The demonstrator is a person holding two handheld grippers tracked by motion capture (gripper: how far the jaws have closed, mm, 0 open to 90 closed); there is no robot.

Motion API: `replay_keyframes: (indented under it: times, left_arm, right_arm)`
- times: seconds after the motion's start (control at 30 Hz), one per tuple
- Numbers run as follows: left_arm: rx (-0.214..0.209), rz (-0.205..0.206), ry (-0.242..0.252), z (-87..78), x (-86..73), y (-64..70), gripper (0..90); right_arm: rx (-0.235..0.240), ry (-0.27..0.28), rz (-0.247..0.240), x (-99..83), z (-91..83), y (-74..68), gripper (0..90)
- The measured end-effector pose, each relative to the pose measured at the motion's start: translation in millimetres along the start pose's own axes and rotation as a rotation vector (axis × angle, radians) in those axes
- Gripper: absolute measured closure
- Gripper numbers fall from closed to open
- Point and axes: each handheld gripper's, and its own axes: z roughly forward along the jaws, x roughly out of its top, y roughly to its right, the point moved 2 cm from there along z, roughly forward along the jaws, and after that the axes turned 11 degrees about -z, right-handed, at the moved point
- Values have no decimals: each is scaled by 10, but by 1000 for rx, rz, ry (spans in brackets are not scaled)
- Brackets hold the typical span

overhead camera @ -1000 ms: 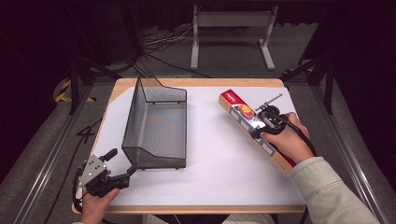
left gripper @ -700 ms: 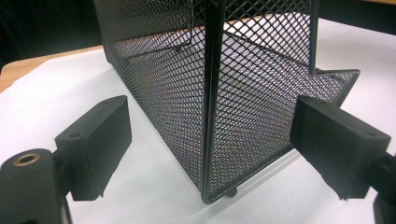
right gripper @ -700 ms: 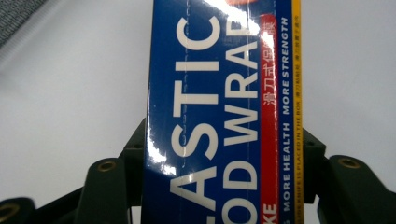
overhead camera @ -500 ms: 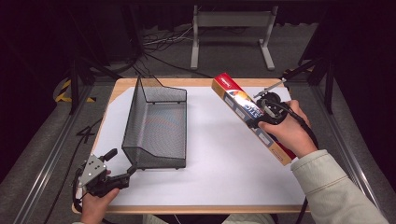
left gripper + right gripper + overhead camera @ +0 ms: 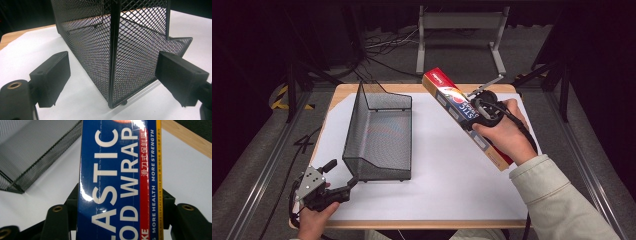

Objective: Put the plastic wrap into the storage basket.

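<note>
A long plastic wrap box (image 5: 447, 95), blue with red ends, hangs tilted above the table's right half. My right gripper (image 5: 472, 119) is shut on its middle; in the right gripper view the box (image 5: 120, 177) runs up between my two fingers (image 5: 58, 220). A black wire-mesh basket (image 5: 377, 135) stands on the left half of the white table (image 5: 452, 190), its tall wall on the left. My left gripper (image 5: 343, 190) is open at the basket's near left corner. In the left gripper view that basket corner (image 5: 115, 62) stands between the spread fingers (image 5: 52, 75), untouched.
A metal stand (image 5: 459, 20) and loose cables lie on the floor beyond the table. Metal rails run along both sides of the table. White surface lies open between the basket and the box, and along the front edge.
My right gripper has lifted the box off the table and carried it up and left, toward the basket. The left gripper and the basket have not moved.
</note>
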Motion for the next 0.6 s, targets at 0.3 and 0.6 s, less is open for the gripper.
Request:
replay_keyframes:
  times: [0.3, 0.6]
  left_arm:
    - [8, 1, 2, -18, -2, -6, 139]
    - [4, 7, 4, 8, 12, 3, 139]
  right_arm:
    - [3, 6, 31, 262, 88, -200, 414]
    - [15, -1, 48, 539, 188, -407, 412]
